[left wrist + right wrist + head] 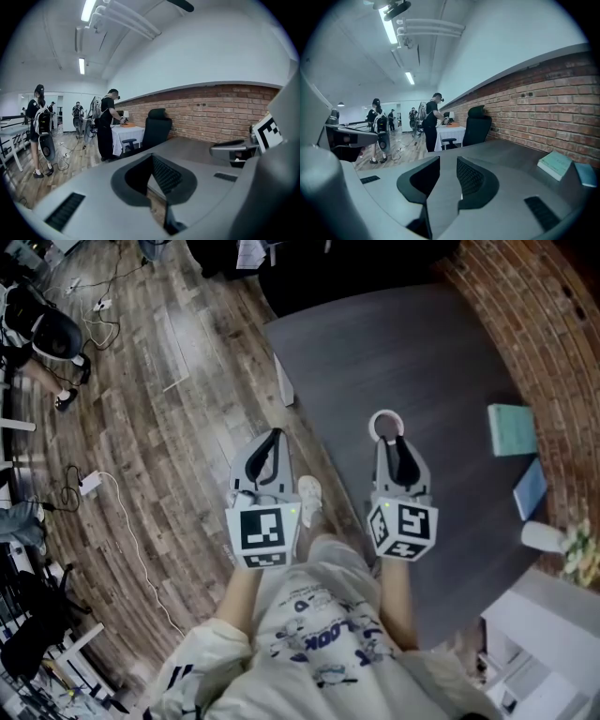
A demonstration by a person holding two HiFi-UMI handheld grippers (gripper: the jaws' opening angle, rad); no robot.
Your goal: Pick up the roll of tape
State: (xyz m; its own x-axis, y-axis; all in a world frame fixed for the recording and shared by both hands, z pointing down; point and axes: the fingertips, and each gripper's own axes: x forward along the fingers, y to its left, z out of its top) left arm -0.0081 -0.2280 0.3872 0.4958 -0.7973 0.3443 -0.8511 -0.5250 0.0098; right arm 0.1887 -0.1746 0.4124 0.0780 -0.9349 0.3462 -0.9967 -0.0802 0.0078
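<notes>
The roll of tape (385,423), a thin white ring, lies flat on the dark grey table (422,352). In the head view my right gripper (394,440) hovers with its fingertips right at the ring's near rim. The right gripper view has the jaws a little apart with only table between them (448,161), and the roll is hidden below the fingers. My left gripper (274,435) hangs over the table's left edge and the wooden floor, its tips meeting (152,157) with nothing in them.
A teal book (512,429) and a blue one (530,488) lie at the table's right, near the brick wall (553,324). A black office chair (477,126) stands at the table's far end. Several people (108,122) stand beyond it. Cables (112,512) trail on the floor.
</notes>
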